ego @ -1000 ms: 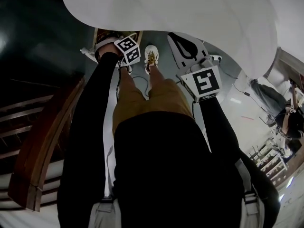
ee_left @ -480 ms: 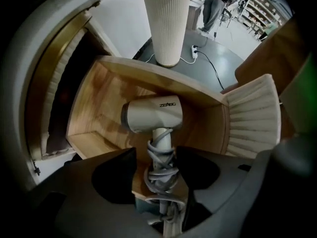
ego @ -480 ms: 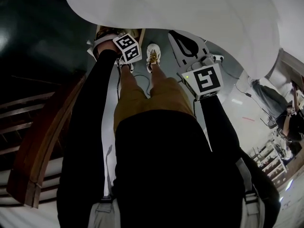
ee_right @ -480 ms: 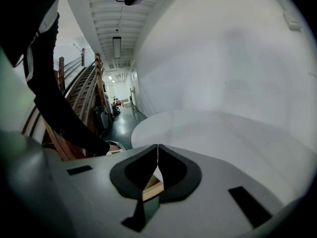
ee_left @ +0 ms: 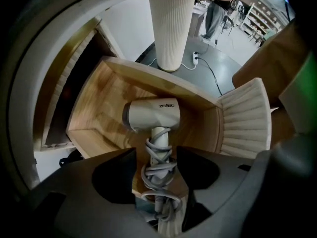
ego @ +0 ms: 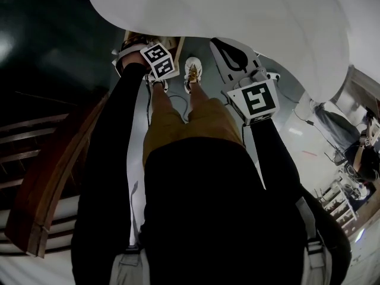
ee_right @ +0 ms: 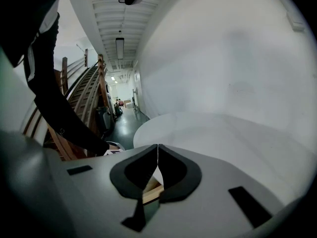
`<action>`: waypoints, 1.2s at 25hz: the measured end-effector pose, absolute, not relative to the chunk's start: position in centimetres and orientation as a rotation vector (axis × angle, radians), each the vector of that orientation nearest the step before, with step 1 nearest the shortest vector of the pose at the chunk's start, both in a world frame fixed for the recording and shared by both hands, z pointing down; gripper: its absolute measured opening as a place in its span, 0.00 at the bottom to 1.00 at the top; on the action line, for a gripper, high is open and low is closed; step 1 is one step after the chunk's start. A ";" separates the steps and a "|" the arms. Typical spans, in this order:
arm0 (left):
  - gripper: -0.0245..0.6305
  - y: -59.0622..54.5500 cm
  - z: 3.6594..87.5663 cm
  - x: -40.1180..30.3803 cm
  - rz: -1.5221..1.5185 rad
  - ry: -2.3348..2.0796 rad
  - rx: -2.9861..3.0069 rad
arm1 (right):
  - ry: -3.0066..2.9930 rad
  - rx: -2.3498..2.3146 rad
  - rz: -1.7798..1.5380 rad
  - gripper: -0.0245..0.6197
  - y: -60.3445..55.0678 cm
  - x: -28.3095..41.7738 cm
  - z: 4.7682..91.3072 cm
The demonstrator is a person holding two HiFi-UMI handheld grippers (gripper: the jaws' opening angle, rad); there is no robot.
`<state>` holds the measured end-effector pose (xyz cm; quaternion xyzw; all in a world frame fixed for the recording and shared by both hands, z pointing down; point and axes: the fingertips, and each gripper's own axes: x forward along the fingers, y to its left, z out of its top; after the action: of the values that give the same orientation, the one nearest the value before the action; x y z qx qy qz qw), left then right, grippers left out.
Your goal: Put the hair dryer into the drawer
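Dark grey floor and a wooden railing at the left frame the head view, where a white round surface (ego: 237,10) fills the far side above the person's legs. The left gripper (ego: 142,48) reaches under the surface's near edge, and the right gripper (ego: 231,55) hangs just to its right. From the left gripper view, its jaws clasp the cord-wrapped handle of the grey hair dryer (ee_left: 151,115). The dryer's head points away over the bare wood floor of the open drawer (ee_left: 99,118). A ribbed cream panel (ee_left: 245,118) stands at the drawer's right end, and a fluted white pedestal (ee_left: 170,29) rises beyond. From the right gripper view, its jaws are pressed together with nothing between them, the white surface lying ahead.
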<state>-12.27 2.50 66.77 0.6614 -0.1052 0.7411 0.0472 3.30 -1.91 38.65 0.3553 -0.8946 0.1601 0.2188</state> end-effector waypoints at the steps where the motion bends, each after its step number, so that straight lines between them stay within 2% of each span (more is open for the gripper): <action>1: 0.45 2.7 66.7 -12.4 2.249 -0.309 2.017 | -2.476 0.984 0.442 0.08 -1.9 3.3 38.6; 8: 0.45 4.1 67.8 -14.6 2.272 -0.260 1.951 | -2.473 0.981 0.446 0.08 -2.0 3.3 38.8; 10: 0.42 3.9 68.0 -14.7 2.283 -0.287 1.970 | -2.467 0.979 0.450 0.08 -1.9 3.4 38.9; 17: 0.40 3.6 68.1 -14.1 2.246 -0.339 1.976 | -2.455 0.972 0.465 0.08 -1.6 3.7 39.6; 25: 0.38 1.2 66.6 -10.7 1.850 -0.618 1.968 | -2.450 0.960 0.466 0.08 -1.6 3.5 39.7; 30: 0.38 1.5 67.2 -9.7 1.850 -0.605 2.026 | -2.441 0.972 0.469 0.08 -1.8 3.5 39.7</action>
<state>-9.72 1.49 67.18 0.7112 -0.2125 0.6495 0.1650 3.53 -1.75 39.69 0.3539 -0.8893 0.1707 0.2340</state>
